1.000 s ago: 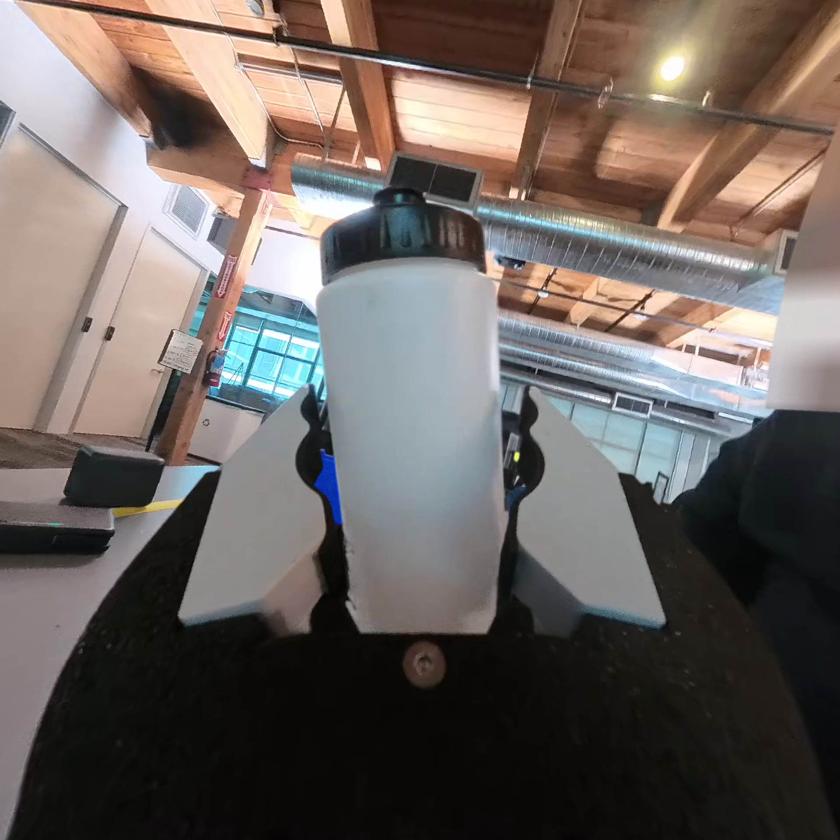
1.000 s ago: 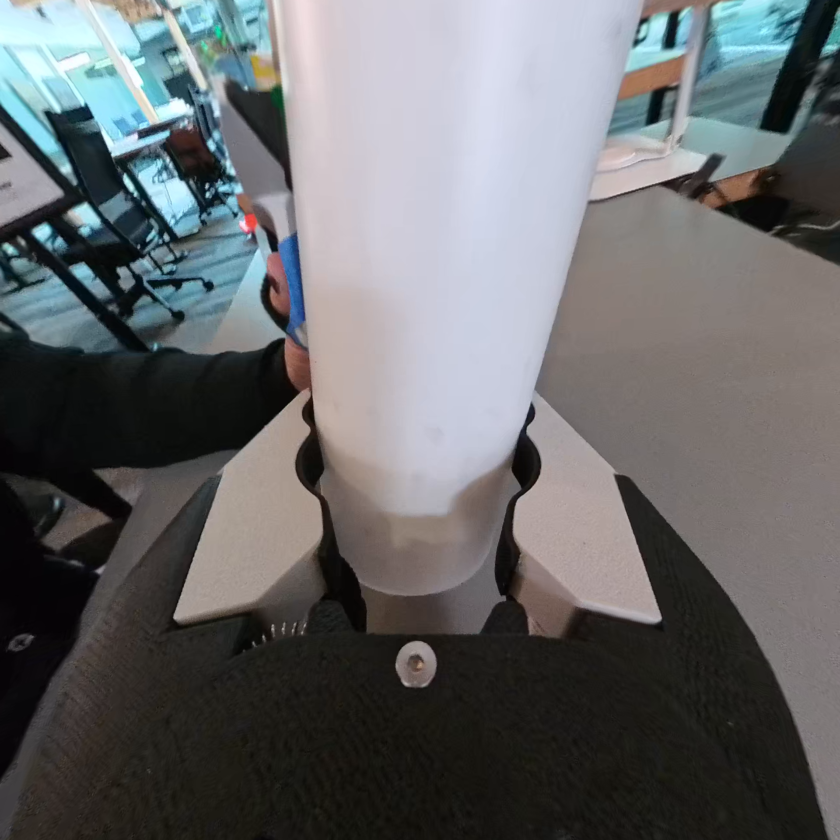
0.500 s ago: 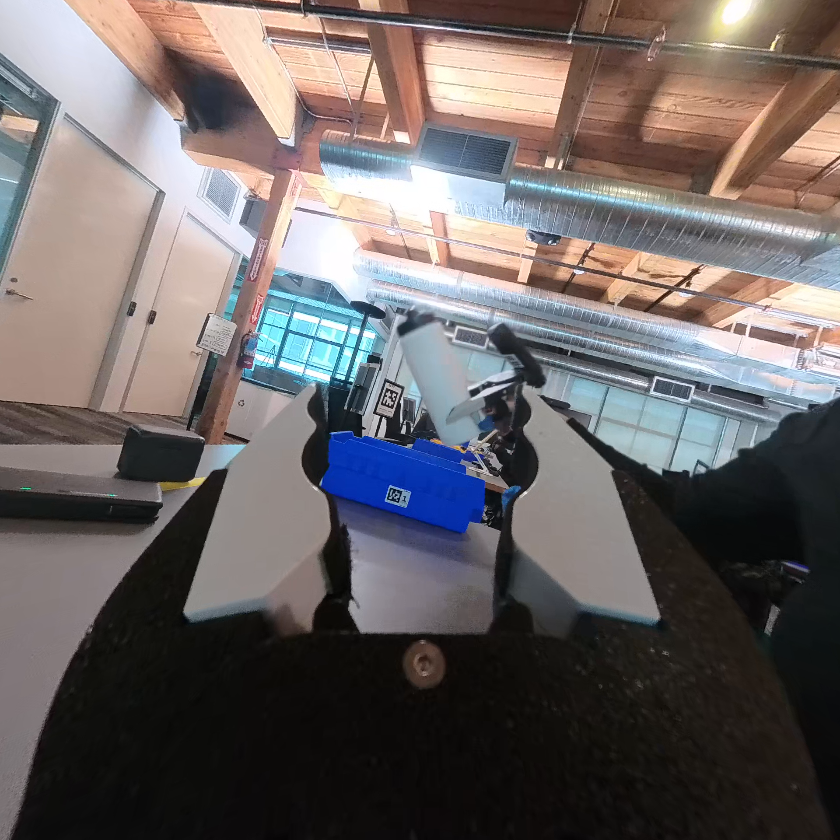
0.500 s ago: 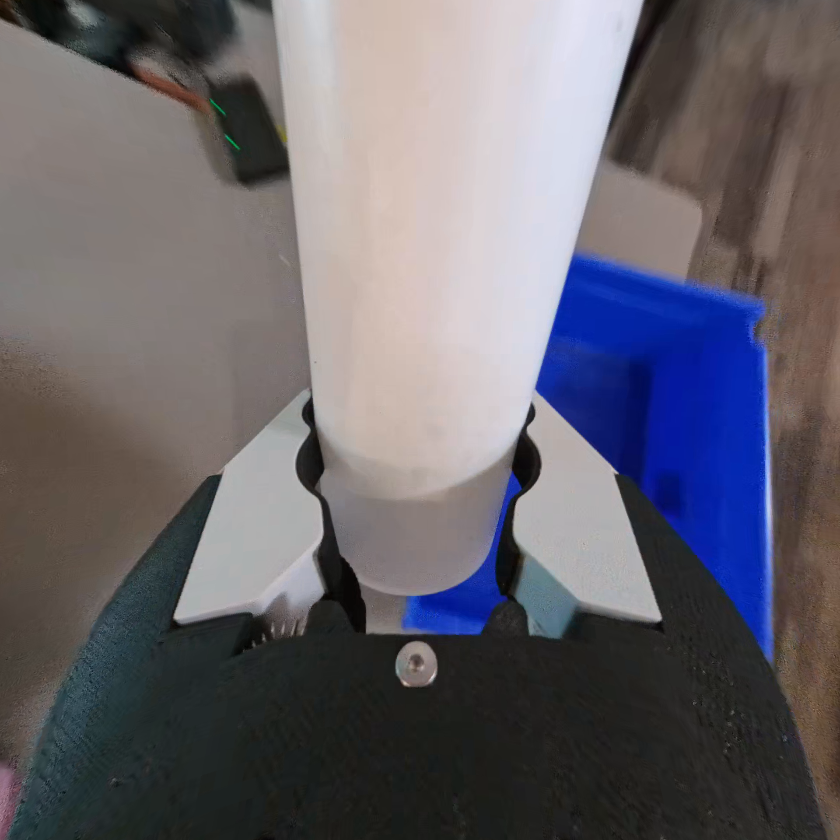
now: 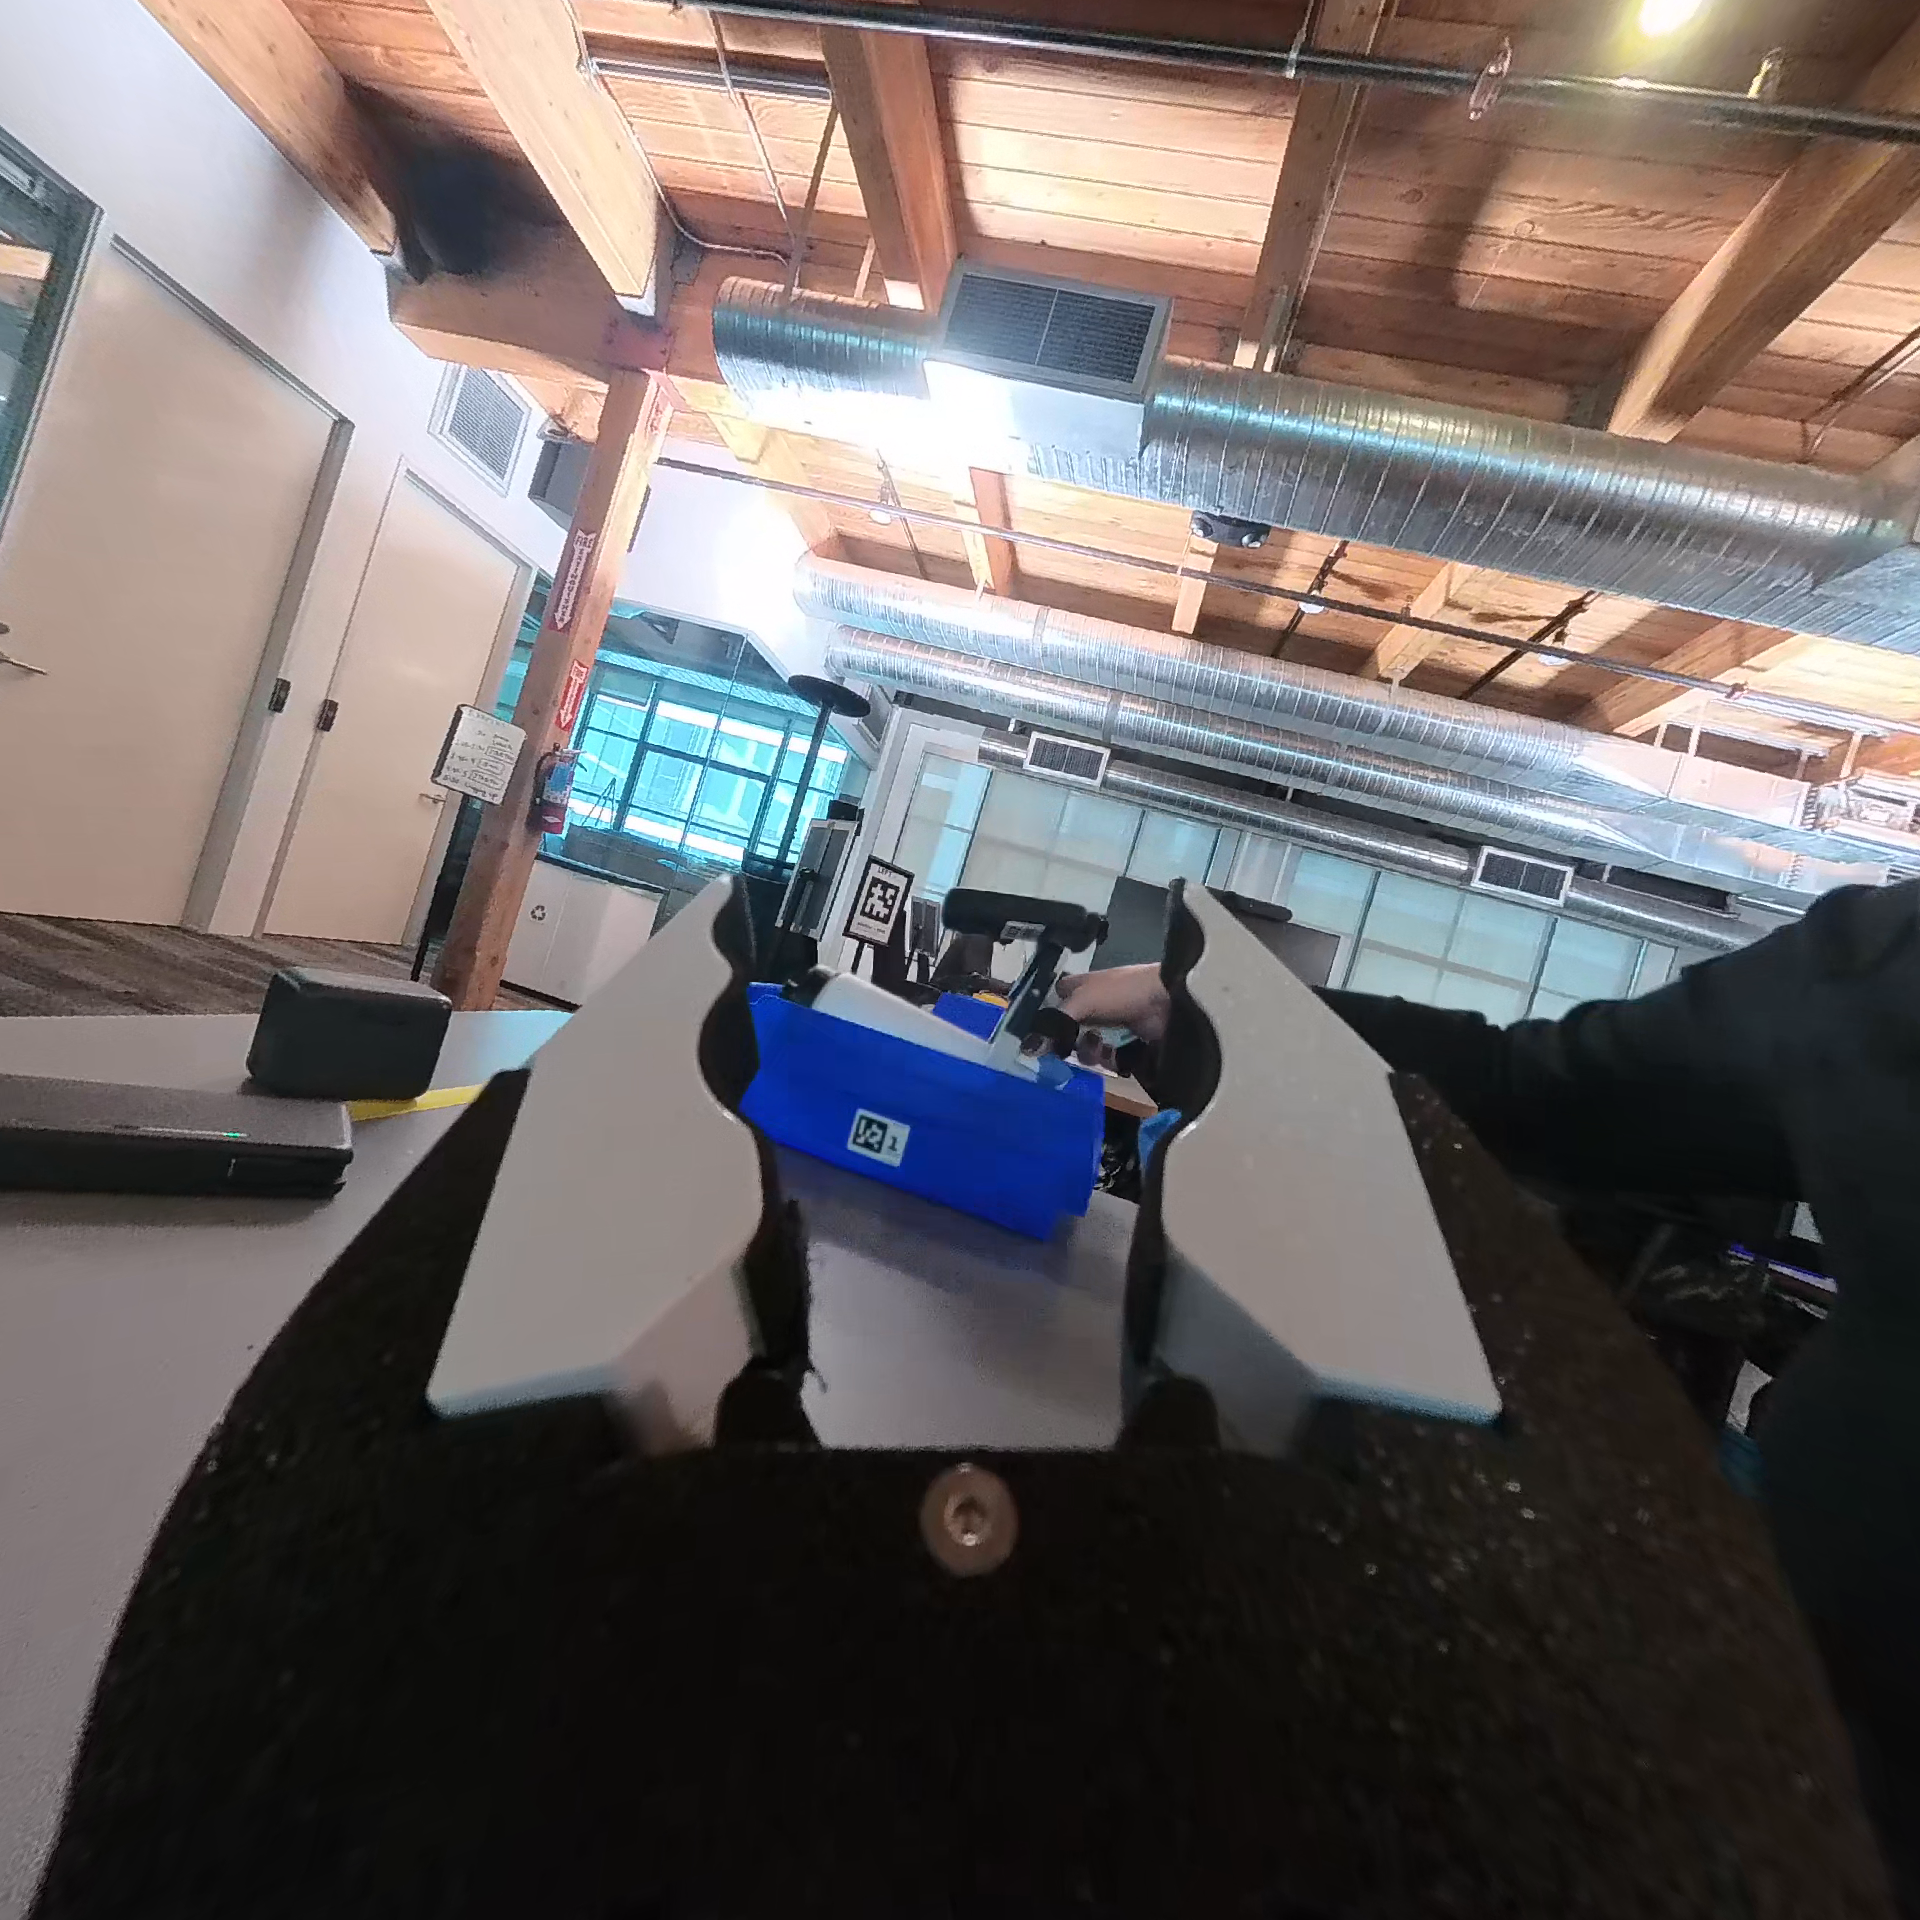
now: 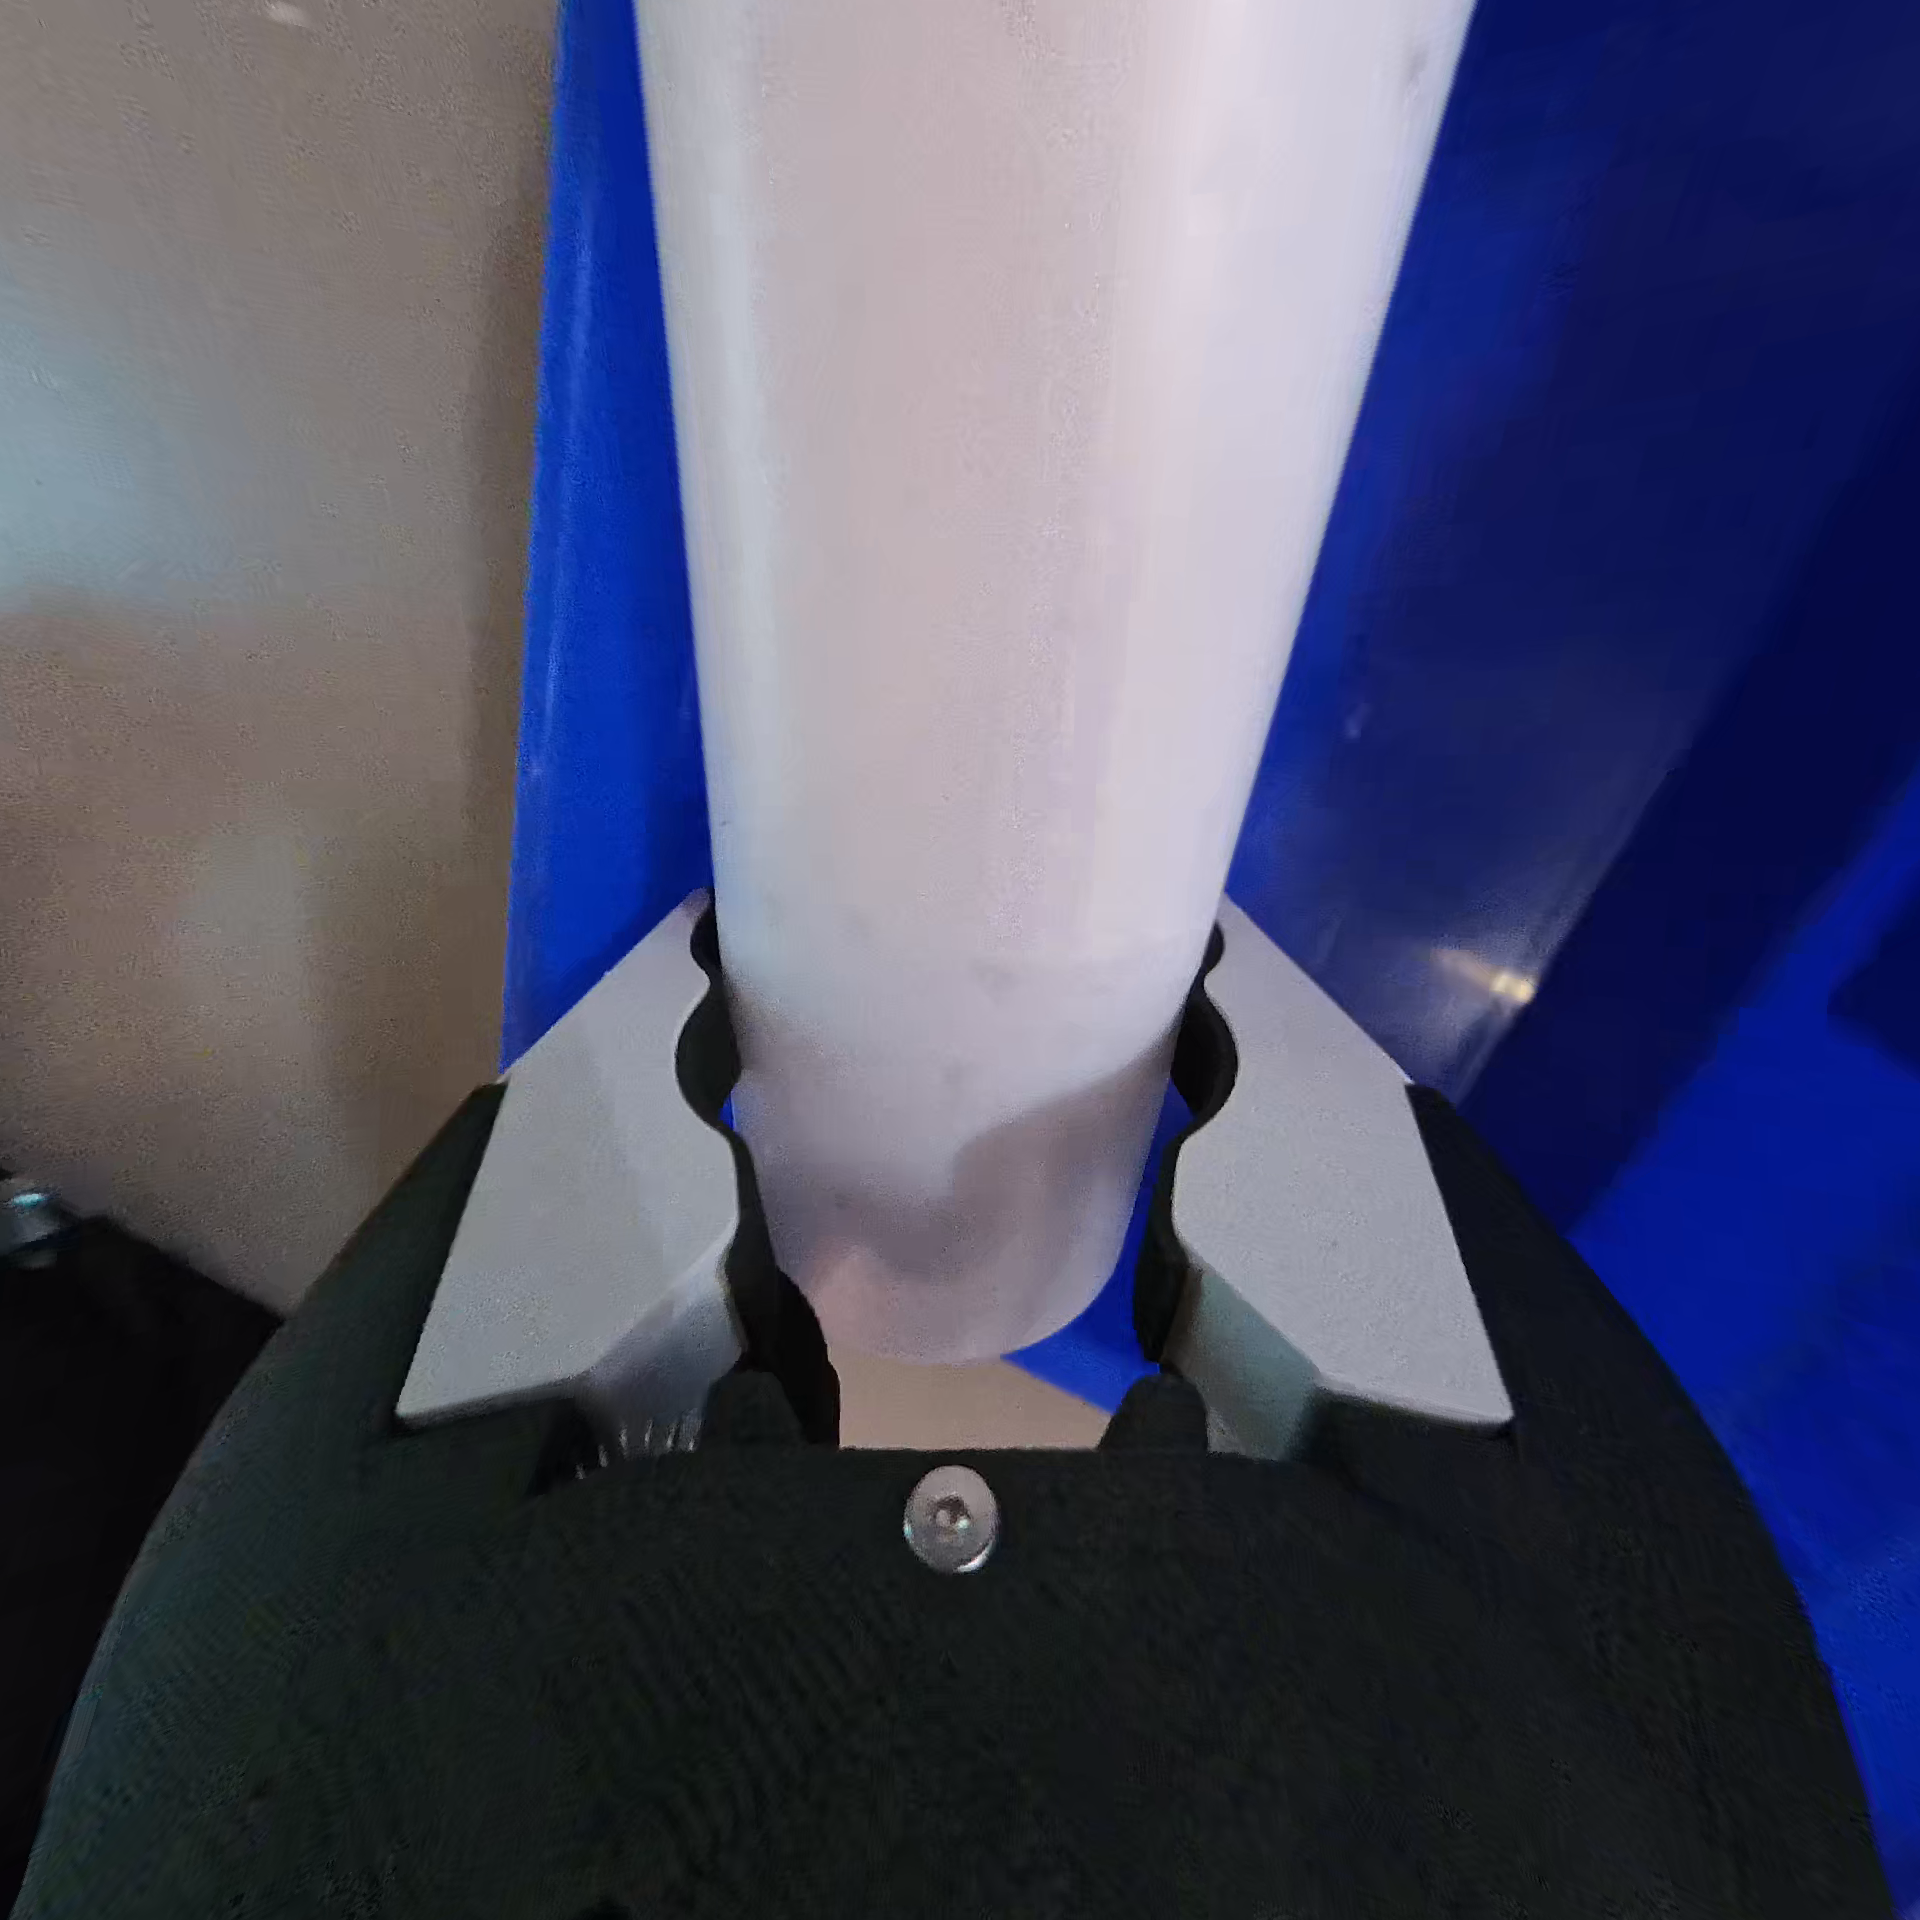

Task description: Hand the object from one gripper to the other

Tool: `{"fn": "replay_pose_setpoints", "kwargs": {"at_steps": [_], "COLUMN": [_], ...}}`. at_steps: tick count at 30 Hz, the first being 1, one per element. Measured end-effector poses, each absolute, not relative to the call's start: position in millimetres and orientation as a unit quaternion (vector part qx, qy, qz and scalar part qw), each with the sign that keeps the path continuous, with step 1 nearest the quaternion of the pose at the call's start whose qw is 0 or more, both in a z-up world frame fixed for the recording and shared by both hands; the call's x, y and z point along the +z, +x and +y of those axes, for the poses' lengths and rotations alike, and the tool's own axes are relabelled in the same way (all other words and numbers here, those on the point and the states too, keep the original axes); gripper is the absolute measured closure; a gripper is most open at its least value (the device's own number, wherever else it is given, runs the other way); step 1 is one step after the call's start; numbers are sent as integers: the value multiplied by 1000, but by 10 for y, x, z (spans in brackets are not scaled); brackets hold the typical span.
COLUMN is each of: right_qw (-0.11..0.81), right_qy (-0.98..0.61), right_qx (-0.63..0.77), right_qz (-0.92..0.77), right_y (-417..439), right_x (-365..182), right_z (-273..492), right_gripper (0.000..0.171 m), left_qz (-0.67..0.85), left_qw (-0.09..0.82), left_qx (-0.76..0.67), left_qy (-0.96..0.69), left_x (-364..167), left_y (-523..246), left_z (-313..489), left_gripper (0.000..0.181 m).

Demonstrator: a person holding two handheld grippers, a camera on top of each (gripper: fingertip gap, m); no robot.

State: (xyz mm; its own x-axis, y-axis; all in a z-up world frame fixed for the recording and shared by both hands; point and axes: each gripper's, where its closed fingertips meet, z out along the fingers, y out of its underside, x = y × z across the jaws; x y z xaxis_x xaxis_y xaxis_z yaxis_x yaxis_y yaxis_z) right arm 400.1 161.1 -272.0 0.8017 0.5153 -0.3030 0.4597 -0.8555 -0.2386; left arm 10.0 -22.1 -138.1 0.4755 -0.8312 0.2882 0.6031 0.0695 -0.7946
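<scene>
A white plastic bottle [image 6: 987, 582] with a black cap sits gripped near its base by my right gripper [image 6: 961, 935], which is shut on it. The bottle points down into a blue bin [image 6: 1621, 644]. In the left wrist view the same bottle [image 5: 883, 1010] lies low over the blue bin [image 5: 935, 1112], held by the far gripper [image 5: 1023, 1023] with a hand behind it. My left gripper [image 5: 961, 914] is open and empty, low over the grey table [image 5: 156, 1340], a short way back from the bin.
A black box [image 5: 348, 1031] and a flat dark device [image 5: 171, 1143] lie on the table at the left. A dark sleeve [image 5: 1621, 1081] reaches in from the right. The grey table surface [image 6: 260, 520] shows left of the bin. Across from one pair of fingers to the other is roughly 45 cm. To reach the flat dark device [image 5: 171, 1143] in a straight line is about 30 cm for my left fingers, about 40 cm for my right.
The bottle left my left gripper, which opened. My right gripper carried the bottle away over the table and down into the blue bin.
</scene>
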Motion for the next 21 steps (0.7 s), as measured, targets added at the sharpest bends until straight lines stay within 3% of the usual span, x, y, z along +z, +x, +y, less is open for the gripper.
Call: {"fn": "replay_pose_setpoints", "kwargs": {"at_steps": [4,8,11,15,21], "right_qw": [78,95,134,277,542], "right_qy": [-950,-959,-951,-903,-669], "right_qx": [193,89,106,127,292], "right_qz": [-234,-252,-256,-302,-417], "right_y": [3645,3774,3657,3266,1809], "right_x": [-2781,-2876,-2724,-2132,-1129], "right_z": [1533,1623,1660,1699,1106], "right_gripper": [84,84,66,62,69], "left_qz": [120,120,118,104,85], "left_qw": [717,718,722,732,765], "left_qx": [-501,-497,-483,-470,-390], "left_qy": [-470,-473,-480,-482,-506], "left_x": [-1402,-1401,-1409,-1411,-1469], "left_y": [112,96,60,-29,-191], "left_z": [-207,-200,-183,-157,-85], "left_gripper": [104,103,101,98,91]}}
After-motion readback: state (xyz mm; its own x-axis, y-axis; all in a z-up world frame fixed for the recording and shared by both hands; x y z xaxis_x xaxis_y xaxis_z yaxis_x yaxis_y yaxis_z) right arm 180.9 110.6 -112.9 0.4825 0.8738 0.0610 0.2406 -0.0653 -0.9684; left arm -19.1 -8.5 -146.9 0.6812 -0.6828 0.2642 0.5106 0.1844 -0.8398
